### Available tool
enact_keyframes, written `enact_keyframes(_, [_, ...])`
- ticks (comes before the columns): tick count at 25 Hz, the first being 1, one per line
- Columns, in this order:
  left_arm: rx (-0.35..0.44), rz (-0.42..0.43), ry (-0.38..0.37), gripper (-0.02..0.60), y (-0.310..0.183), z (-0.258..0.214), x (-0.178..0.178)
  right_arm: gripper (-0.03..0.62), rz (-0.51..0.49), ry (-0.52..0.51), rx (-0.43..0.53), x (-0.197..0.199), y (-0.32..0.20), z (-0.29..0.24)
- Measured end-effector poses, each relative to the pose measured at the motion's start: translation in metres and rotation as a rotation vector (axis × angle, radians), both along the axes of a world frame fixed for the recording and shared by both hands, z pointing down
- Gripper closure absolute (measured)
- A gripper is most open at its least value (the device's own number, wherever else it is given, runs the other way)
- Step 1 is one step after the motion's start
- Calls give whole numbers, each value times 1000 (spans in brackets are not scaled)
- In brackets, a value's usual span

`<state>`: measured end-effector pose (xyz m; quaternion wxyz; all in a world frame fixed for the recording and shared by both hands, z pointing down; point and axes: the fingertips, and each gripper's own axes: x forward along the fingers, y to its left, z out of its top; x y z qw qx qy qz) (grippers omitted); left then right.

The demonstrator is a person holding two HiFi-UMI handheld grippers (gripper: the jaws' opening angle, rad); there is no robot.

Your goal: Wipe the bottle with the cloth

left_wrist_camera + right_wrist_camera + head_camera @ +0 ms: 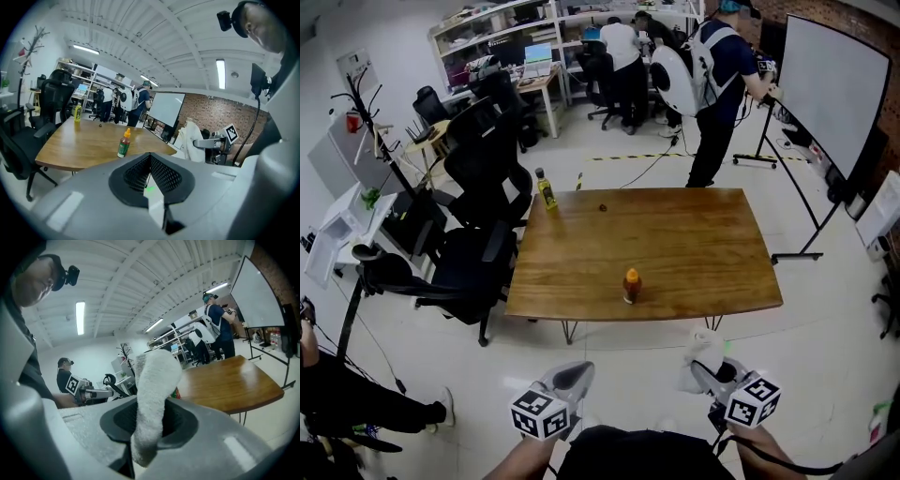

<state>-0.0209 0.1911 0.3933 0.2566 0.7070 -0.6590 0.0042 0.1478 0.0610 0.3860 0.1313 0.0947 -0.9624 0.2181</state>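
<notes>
A small bottle [631, 286] with an orange cap and a red and green label stands upright near the front edge of the wooden table [694, 234]. Both grippers hang in front of that edge, short of the table. My left gripper [569, 377] is shut with nothing between its jaws; its own view has the bottle [123, 143] ahead and to the left. My right gripper [711, 373] is shut on a white cloth [701, 354]. In the right gripper view the cloth [152, 399] stands up out of the jaws and hides most of the bottle [177, 393].
A yellow-green bottle [546, 190] stands at the table's far left corner and a small dark object [602, 207] lies near the far edge. Black office chairs [478, 253] crowd the table's left side. A whiteboard [830, 89] and several people [717, 84] are behind.
</notes>
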Motion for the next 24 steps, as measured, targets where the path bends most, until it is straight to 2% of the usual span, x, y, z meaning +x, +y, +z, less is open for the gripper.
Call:
enact_keyframes(5, [9,23,31,566,9,-3,-21,520,35,38,24,-9,15,-2])
enact_keyframes(10, [50,3,42,566,3,-11,-39,520,52,69,36,-9,21,1])
enact_keyframes(24, [64,-4,33,566,14,-13,-38,520,54,70,45,-9,33,0])
